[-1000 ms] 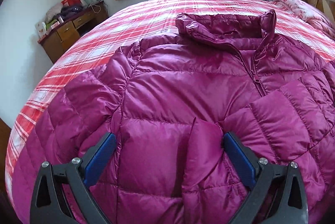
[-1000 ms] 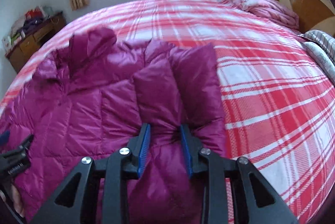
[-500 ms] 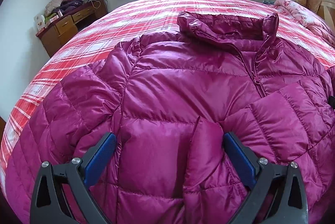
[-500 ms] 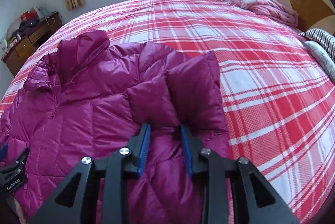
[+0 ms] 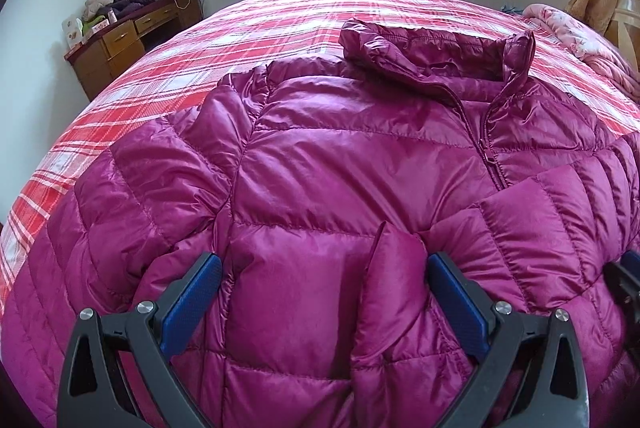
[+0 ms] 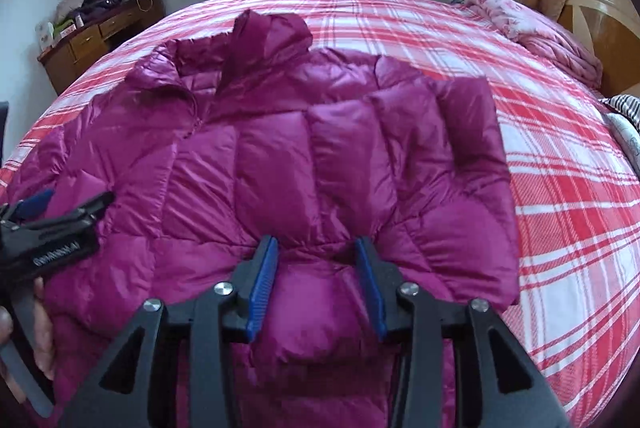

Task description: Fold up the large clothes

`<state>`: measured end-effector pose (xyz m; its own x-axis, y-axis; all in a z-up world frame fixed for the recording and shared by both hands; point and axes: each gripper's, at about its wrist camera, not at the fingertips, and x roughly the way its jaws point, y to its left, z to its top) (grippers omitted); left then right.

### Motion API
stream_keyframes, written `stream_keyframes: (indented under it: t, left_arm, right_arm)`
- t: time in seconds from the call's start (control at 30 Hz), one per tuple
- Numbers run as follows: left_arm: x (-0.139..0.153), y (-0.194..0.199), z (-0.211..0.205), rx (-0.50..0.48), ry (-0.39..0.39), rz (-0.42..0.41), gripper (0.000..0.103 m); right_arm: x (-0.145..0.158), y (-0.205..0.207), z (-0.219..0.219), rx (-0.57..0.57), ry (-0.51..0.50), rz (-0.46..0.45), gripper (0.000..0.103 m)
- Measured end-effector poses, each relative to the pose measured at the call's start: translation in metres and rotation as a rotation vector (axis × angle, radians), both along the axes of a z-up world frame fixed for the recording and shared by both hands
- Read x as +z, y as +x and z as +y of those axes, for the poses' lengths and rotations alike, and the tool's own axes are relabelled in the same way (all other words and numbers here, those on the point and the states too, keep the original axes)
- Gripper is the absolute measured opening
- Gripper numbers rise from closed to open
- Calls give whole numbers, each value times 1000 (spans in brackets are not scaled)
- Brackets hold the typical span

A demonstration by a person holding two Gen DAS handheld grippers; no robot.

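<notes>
A magenta puffer jacket [image 5: 352, 163] lies front up on the red plaid bed, collar toward the window; it also shows in the right wrist view [image 6: 248, 163]. My left gripper [image 5: 320, 268] is open wide over the jacket's lower front, where a sleeve cuff [image 5: 394, 268] lies between its fingers. My right gripper [image 6: 316, 248] is shut on the jacket's right sleeve [image 6: 344, 155], which lies folded across the jacket's front. The left gripper [image 6: 52, 224] shows at the left edge of the right wrist view.
The red plaid bedspread [image 6: 560, 187] extends to the right of the jacket. A pink quilt [image 6: 544, 35] and a wooden headboard [image 6: 600, 23] lie at the far right. A wooden desk [image 5: 128, 39] with clutter stands at the back left under the window.
My right gripper has carried the sleeve leftward over the jacket's front, and the sleeve now lies flatter. My left gripper stays open, its view shifted slightly.
</notes>
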<state>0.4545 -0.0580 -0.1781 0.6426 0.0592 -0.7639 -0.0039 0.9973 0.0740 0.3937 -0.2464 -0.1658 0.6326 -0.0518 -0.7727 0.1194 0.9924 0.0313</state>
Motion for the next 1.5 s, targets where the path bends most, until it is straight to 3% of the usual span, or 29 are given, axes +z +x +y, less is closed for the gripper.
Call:
stream_keyframes:
  t: [0.3,0.47,0.77,0.93,1.07,1.17,1.27,1.5]
  left_arm:
    - [0,0,0,-2,-2,2,102]
    - [4,-3,10,-8,-55,1,102]
    - [33,-26,46,10,-24,-80,102]
    - [63,-53,105,64,-1,-126,102]
    - [70,-80,172,148,38,-131,102]
    - [65,-99,222,234,60,-101,102]
    - [51,-121,265,294,33,-54,102]
    - [16,-154,302,362,-71,22,102]
  right_arm:
    - [-2,-5,10,-7,-91,-6,46]
    - [-2,-7,10,-9,-94,-9,47]
    - [-2,-7,14,-16,-113,-15,49]
    - [-2,-9,11,-15,-95,-21,50]
    - [-2,-10,9,-13,-82,-24,51]
    - [-1,-10,9,-11,-77,-26,52]
    - [-1,-11,9,-8,-74,-30,58]
    - [0,-12,9,-6,-72,-32,63]
